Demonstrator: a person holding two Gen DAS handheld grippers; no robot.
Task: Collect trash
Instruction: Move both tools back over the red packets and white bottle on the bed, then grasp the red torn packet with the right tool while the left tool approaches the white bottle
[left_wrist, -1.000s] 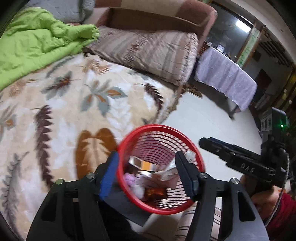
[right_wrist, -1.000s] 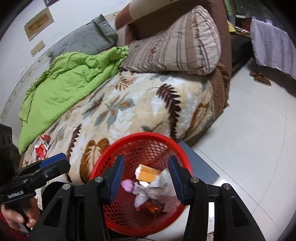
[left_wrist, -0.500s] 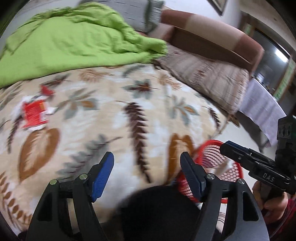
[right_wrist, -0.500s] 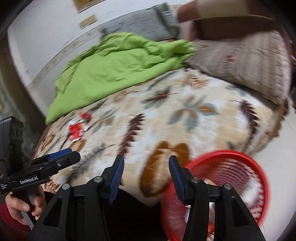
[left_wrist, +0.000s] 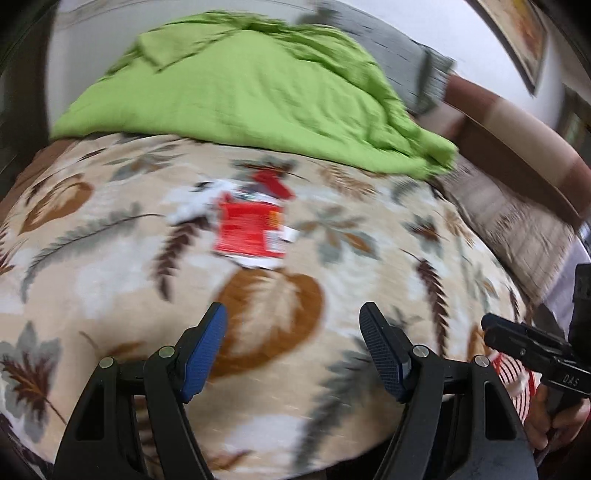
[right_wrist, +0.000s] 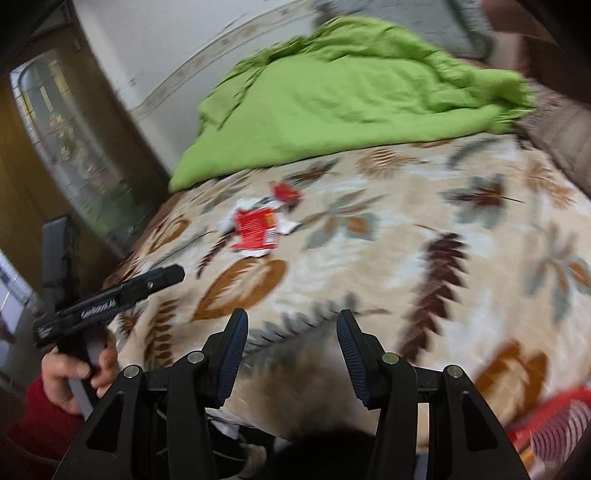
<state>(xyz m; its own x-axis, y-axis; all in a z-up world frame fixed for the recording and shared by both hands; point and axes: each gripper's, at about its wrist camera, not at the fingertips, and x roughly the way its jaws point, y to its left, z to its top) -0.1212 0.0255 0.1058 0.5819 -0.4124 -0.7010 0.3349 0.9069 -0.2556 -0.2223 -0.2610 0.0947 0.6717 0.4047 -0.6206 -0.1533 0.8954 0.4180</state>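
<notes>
A red and white snack wrapper (left_wrist: 251, 230) (right_wrist: 256, 229) lies flat on the leaf-patterned blanket (left_wrist: 110, 258), with a smaller red scrap (left_wrist: 273, 182) (right_wrist: 284, 191) and white paper bits just beyond it. My left gripper (left_wrist: 293, 332) hovers over the blanket short of the wrapper, open, nothing between its blue pads. My right gripper (right_wrist: 291, 334) is open too and empty, further to the right. The red mesh basket (right_wrist: 554, 432) (left_wrist: 513, 380) peeks in at the lower right of both views. Both views are motion-blurred.
A crumpled green quilt (left_wrist: 251, 85) covers the far half of the bed, with a grey pillow (left_wrist: 417, 62) and a striped pillow (left_wrist: 517, 218) by the brown headboard. A glass door (right_wrist: 66, 147) stands to the left of the bed. A hand in a red sleeve (right_wrist: 74, 373) holds the other gripper.
Both grippers swung left from over the red basket of trash to above the blanket. The wrapper has come into the middle of both views and the basket has slid to the lower right edge.
</notes>
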